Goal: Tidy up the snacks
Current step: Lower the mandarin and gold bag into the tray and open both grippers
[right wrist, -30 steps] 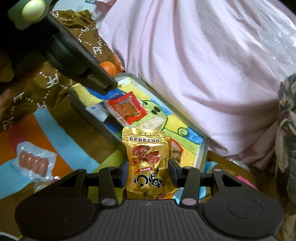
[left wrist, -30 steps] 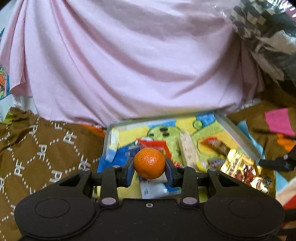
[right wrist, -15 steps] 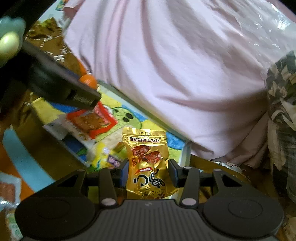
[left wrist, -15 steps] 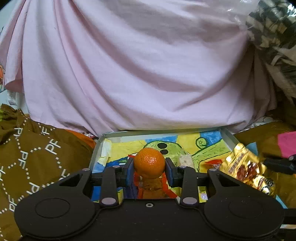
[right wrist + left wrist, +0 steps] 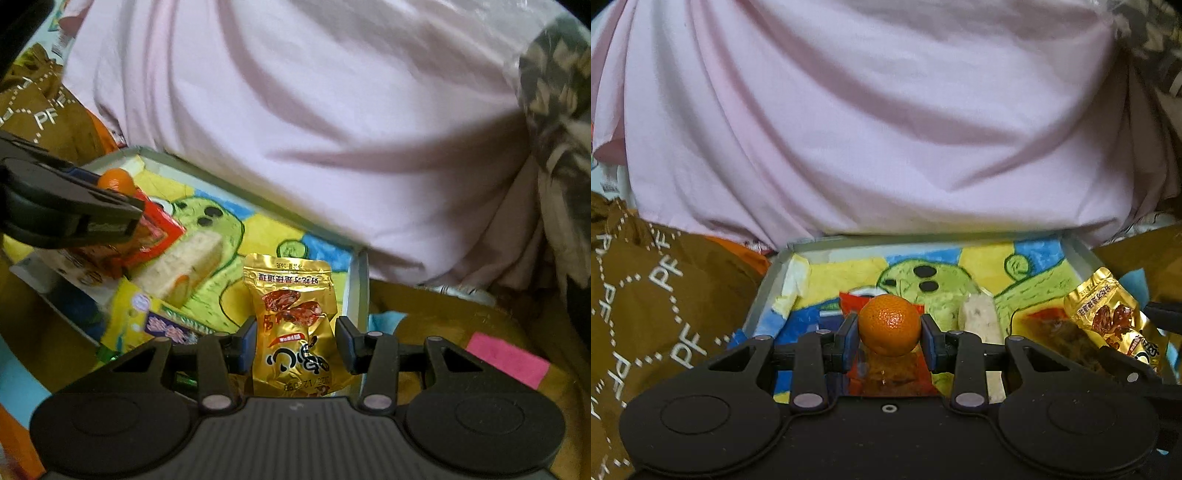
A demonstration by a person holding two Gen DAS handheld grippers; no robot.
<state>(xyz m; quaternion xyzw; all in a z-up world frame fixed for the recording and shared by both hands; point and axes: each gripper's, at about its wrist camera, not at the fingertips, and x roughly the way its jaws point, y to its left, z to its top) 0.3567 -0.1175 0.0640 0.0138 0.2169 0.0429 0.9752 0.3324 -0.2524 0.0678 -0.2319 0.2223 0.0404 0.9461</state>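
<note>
Gripping a tangerine and a gold packet above the tray.

From my left gripper, the tangerine hides most of the red packet beneath it. My right gripper covers the gold pouch's bottom edge. Small print on the pouch is unreadable to me.

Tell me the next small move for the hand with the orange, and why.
Probably lower the left gripper a little and open it. It is shut on the orange, which hangs over the tray just above a red packet. The right gripper holds the gold packet at the tray's far side, out of the way.
</note>
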